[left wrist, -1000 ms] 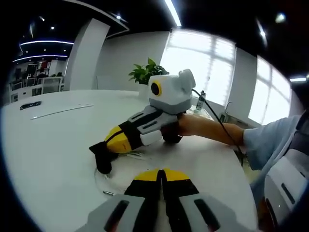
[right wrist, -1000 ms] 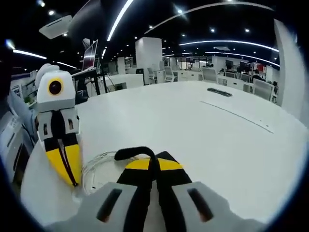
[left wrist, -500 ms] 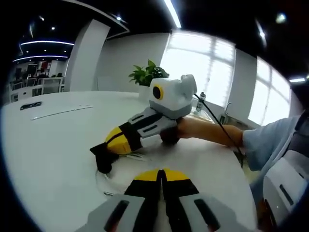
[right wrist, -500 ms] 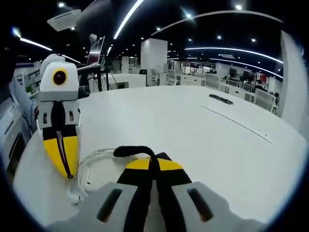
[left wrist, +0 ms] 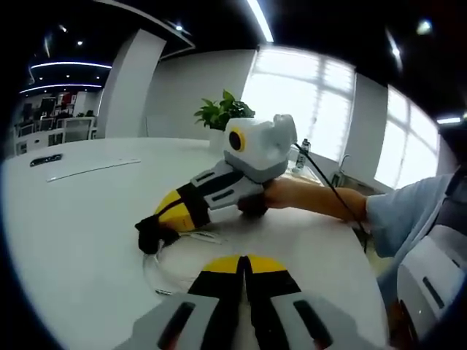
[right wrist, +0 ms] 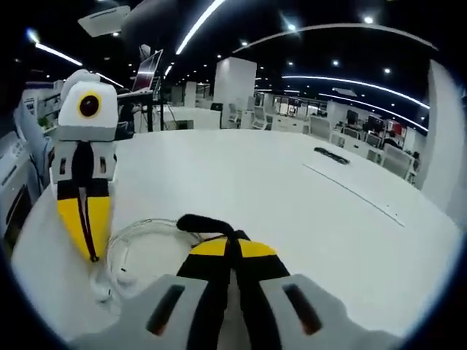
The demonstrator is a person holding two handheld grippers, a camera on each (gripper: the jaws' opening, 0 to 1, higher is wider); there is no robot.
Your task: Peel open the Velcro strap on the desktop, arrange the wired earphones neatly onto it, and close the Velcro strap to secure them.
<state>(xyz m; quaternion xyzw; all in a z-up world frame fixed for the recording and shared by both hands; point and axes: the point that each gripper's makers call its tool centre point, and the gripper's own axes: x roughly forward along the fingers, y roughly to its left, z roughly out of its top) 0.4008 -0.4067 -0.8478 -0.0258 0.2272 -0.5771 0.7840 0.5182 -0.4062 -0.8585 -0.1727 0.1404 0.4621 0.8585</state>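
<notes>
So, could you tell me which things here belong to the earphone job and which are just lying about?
Job:
- strap, black, in the right gripper
- earphones, white, coiled on the table
- left gripper, tips at the coil

Lying about:
- plant
- bottle
- dark item far across the table

The desktop (right wrist: 292, 189) is a smooth white surface with a soft sheen that mirrors the ceiling lights. The Velcro strap (right wrist: 206, 224) looks like matt black cloth, fuzzy at its edges. The wired earphones (right wrist: 124, 248) have a thin, glossy white plastic cable. The right gripper (left wrist: 157, 235) and the left gripper (right wrist: 92, 257) have smooth plastic shells, grey-white and yellow, with matt black tips. The person's sleeve (left wrist: 408, 211) is soft, matt, light blue cloth. The potted plant (left wrist: 222, 109) bears glossy green leaves
</notes>
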